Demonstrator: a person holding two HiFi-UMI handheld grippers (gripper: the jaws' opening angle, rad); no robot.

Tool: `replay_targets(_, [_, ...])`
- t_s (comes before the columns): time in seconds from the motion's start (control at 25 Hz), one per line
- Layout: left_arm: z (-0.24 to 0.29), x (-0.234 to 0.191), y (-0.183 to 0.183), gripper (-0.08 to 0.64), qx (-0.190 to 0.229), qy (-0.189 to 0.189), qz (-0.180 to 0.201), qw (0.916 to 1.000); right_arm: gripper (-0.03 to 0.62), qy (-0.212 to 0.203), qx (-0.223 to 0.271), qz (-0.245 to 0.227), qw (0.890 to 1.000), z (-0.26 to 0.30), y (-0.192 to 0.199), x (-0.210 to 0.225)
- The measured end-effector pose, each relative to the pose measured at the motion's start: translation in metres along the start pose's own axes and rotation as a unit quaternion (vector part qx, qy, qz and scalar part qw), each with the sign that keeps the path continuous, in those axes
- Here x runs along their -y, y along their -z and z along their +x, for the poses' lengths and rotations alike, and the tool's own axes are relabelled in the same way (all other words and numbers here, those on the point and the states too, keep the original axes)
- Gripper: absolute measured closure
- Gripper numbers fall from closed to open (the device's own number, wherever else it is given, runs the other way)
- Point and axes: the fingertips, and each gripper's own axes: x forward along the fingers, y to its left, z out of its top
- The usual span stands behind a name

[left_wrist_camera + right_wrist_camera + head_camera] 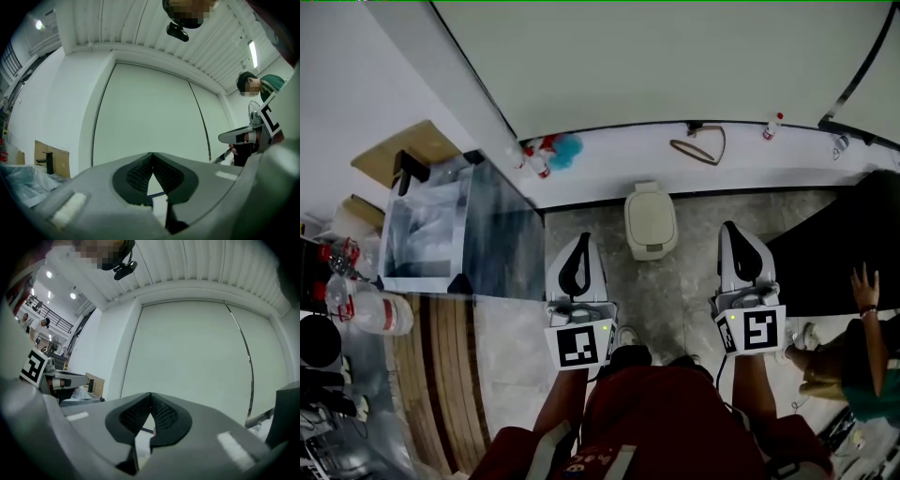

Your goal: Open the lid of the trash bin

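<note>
the bin (pixel 651 220) shows only in the head view, seen from above, so its shut lid (pixel 650 208) covers most of the body and the sides are barely visible. it stands on the grey floor (pixel 675 300) right at the foot of the white wall (pixel 675 66), ahead of both grippers and between their lines.

the left gripper (pixel 583 237) and right gripper (pixel 728 226) each have their fingers pressed together at the tips with nothing between them. in the left gripper view the left gripper (pixel 152 154) has pads meeting at a point, with only a thin sliver of gap lower down. the right gripper (pixel 150 394) looks the same in its own view. both of those views face level onto the wall, above the bin. the person's arms are cut off by the lower edge of the head view.

on the left, the corner of a clear-sided case (pixel 450 230) sits just beside the left gripper. what lies inside it is too hazy to make out. on the right, the edge of a dark mat (pixel 830 244) runs just beside the right gripper, and another person's hand (pixel 865 286) shows near the frame edge. bare floor lies between the grippers and the bin. a cord loop (pixel 698 146) and a small bottle (pixel 773 125) rest on the ledge behind, well apart from the bin.
</note>
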Motion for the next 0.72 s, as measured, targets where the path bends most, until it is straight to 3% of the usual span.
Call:
replay_targets(0.32, [0.015,-0.037,0.016,0.555,0.000,0.015,-0.009,0.9998,0.592,0.006,-0.024,-0.016,1.000,0.027,0.010,-0.029])
replay_targets(0.72, [0.036,-0.039,0.054,0.555,-0.015,0.018,-0.020,0.9995,0.592,-0.005,-0.052,0.002,0.999,0.056,0.054,-0.034])
